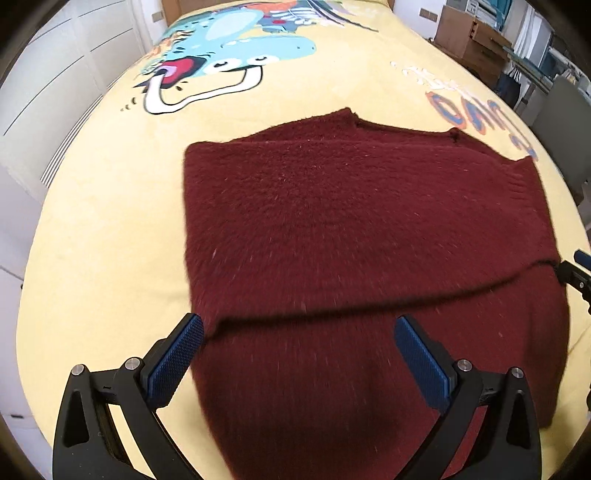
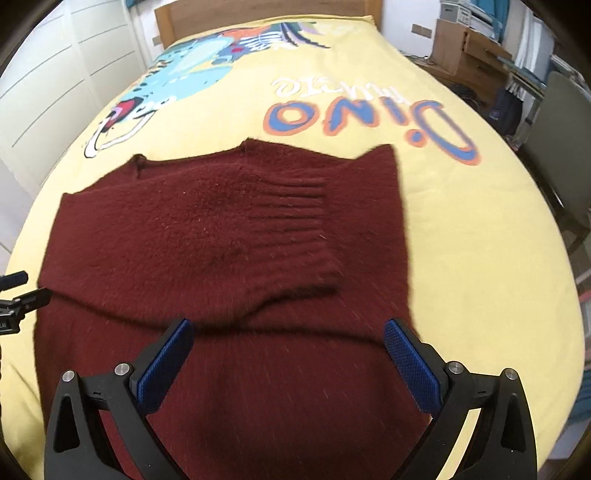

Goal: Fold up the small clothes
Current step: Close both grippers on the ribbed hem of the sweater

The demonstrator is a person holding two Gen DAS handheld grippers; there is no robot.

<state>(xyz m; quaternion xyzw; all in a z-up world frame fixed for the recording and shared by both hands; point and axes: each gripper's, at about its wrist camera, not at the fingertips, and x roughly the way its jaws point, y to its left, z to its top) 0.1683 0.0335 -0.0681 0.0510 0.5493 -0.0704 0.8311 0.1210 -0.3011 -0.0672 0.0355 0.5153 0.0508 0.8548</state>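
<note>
A fuzzy dark red sweater lies flat on the yellow bed cover, with its sleeves folded across the body. In the right wrist view the sweater shows a ribbed cuff lying on top. My left gripper is open and empty above the sweater's near left part. My right gripper is open and empty above the sweater's near right part. The right gripper's tip shows at the edge of the left wrist view, and the left gripper's tip shows in the right wrist view.
The yellow cover has a blue dinosaur print and "Dino" lettering. A wooden headboard is at the far end. White wardrobe doors stand left. Cardboard boxes and a chair stand right.
</note>
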